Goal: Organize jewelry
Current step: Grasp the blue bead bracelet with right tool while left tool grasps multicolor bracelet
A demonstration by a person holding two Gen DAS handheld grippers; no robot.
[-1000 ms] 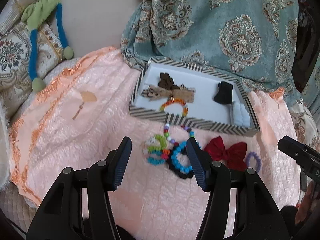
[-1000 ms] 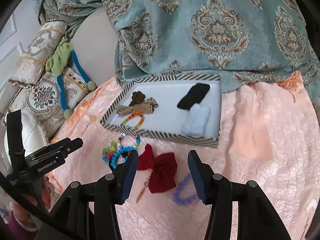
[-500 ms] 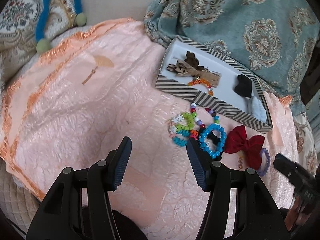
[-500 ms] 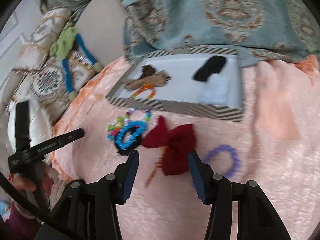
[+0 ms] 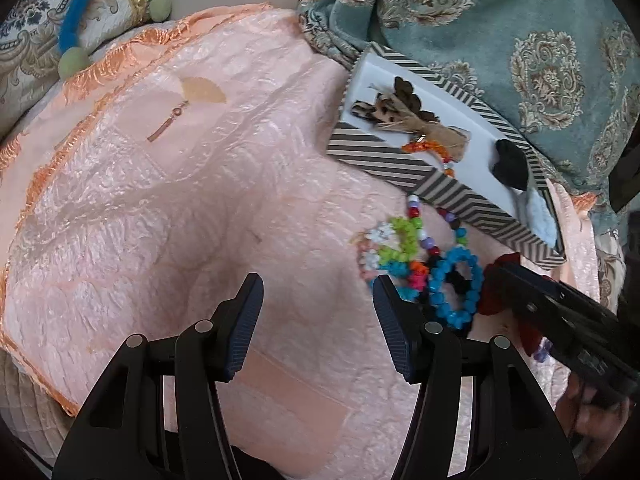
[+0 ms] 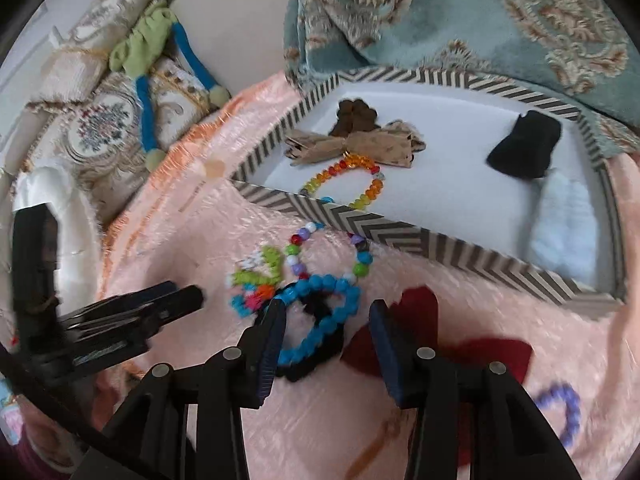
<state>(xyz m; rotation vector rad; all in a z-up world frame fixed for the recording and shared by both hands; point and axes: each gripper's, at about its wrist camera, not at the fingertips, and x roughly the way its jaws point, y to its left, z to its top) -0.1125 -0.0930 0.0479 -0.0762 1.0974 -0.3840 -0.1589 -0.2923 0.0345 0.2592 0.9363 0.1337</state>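
A striped-rim white tray (image 6: 440, 242) (image 5: 384, 160) holds an orange bead bracelet (image 6: 344, 178), tan and brown bows (image 6: 352, 142), a black pouch (image 6: 524, 146) and a pale blue item (image 6: 564, 224). In front of it on the pink cloth lie a blue bead bracelet (image 6: 320, 320) (image 5: 456, 284) over a black scrunchie, a multicolour bracelet (image 6: 328, 252), a green-white bracelet (image 6: 260, 268), a red bow (image 6: 480, 348) and a purple bracelet (image 6: 560, 412). My right gripper (image 6: 326, 312) is open, low over the blue bracelet. My left gripper (image 5: 318, 284) is open and empty, left of the pile.
A teal patterned cloth (image 5: 500, 20) hangs behind the tray. Embroidered cushions with a green-and-blue cord (image 6: 148, 80) lie at the left. A small fan-shaped earring (image 5: 192, 100) rests on the pink cloth (image 5: 160, 220).
My right gripper has dropped and shifted left, from over the red bow to over the blue bracelet. My left gripper has swung left, away from the bracelet pile.
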